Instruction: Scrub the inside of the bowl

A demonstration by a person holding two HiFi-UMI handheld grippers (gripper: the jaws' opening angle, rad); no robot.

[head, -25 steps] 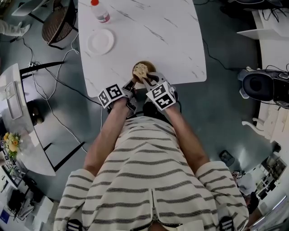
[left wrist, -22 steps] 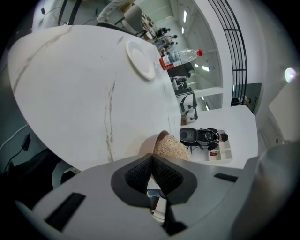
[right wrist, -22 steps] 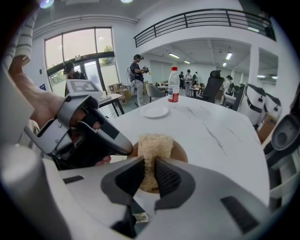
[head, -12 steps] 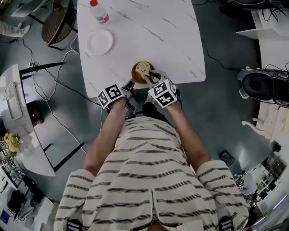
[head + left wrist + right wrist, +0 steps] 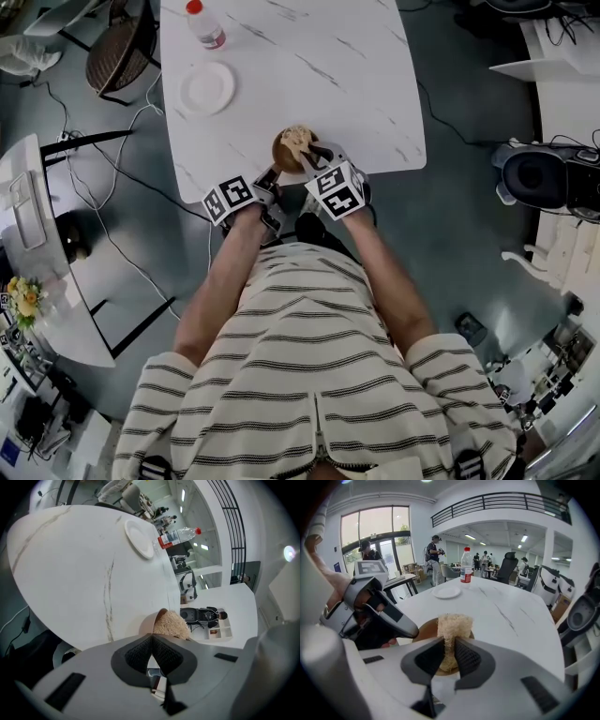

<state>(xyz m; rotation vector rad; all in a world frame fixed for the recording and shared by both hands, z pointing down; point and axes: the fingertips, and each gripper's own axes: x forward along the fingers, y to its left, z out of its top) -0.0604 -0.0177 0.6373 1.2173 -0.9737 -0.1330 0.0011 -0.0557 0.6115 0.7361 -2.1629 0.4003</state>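
Note:
A brown wooden bowl [image 5: 281,150] sits at the near edge of the white marble table [image 5: 309,66]. My right gripper [image 5: 314,161] is shut on a pale fibrous scrubber [image 5: 298,142] that rests inside the bowl. In the right gripper view the scrubber [image 5: 452,625] stands up between the pads over the bowl [image 5: 425,630]. My left gripper [image 5: 272,173] is shut on the bowl's near-left rim. In the left gripper view the rim [image 5: 149,623] shows just past the closed jaws, with the scrubber [image 5: 171,623] behind it.
A white plate [image 5: 208,87] and a red-capped water bottle [image 5: 206,23] stand at the table's far left. A chair [image 5: 122,47] is beside that corner. Cables run over the floor to the left, and other desks and a dark machine [image 5: 544,178] stand around.
My right gripper has shifted slightly forward with the scrubber inside the bowl. The left gripper has stayed on the rim.

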